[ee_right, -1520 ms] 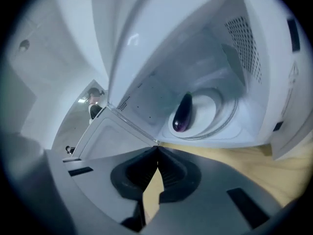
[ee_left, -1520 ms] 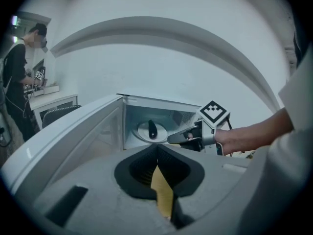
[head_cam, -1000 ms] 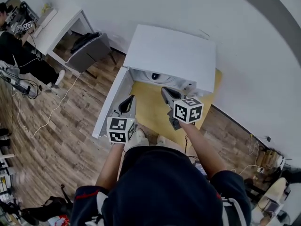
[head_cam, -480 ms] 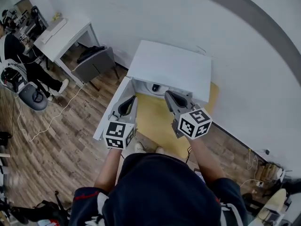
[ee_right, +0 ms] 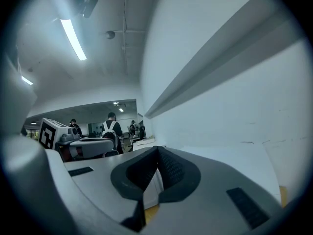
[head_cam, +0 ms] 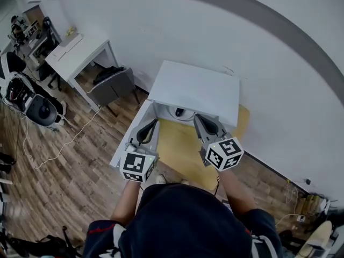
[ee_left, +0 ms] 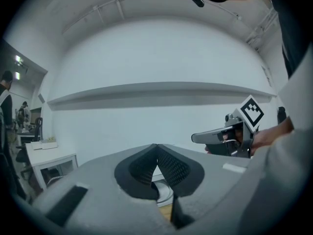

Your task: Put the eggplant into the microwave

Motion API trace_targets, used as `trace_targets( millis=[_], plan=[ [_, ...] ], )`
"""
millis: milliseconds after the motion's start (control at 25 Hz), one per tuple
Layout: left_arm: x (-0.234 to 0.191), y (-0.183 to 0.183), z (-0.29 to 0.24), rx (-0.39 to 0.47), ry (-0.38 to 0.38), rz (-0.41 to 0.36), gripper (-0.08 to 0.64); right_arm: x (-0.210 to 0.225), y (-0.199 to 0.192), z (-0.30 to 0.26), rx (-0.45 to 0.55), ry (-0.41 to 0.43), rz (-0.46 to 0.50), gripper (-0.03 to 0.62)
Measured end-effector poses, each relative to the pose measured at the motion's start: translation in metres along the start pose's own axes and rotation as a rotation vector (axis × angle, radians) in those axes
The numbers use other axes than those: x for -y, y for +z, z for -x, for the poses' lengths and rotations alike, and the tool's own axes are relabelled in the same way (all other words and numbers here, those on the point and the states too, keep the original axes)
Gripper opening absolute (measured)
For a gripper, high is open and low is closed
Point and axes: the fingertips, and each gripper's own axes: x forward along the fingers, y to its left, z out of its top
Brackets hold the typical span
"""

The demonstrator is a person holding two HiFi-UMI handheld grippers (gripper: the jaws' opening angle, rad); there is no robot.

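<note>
The white microwave [head_cam: 196,87] stands on a yellow table [head_cam: 177,144], its door [head_cam: 129,138] swung open to the left. A small dark thing [head_cam: 179,112] lies in the cavity; I cannot tell whether it is the eggplant. My left gripper [head_cam: 152,123] hovers in front of the opening near the door, shut and empty, its jaws meeting at the tip in the left gripper view [ee_left: 156,146]. My right gripper [head_cam: 200,118] is held level beside it, also shut with nothing in it [ee_right: 157,148]. Each gripper shows in the other's view.
A white desk [head_cam: 80,50] and a grey chair [head_cam: 113,85] stand left of the microwave against the white wall. Cables run over the wood floor at the left. People stand at the far left of the room [ee_right: 111,126].
Both grippers have risen and come back a little from the microwave's opening, staying shut. The view has lifted, so more of the wall and room shows.
</note>
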Motion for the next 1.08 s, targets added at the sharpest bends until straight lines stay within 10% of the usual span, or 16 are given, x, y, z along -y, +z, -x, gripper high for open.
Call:
trace_targets(
  millis=[1080],
  plan=[
    [0.0045,0.0003,0.0102,0.014,0.027,0.008,0.014,-0.0049,-0.0035,0.0055,0.027,0.000,-0.013,0.011]
  ],
)
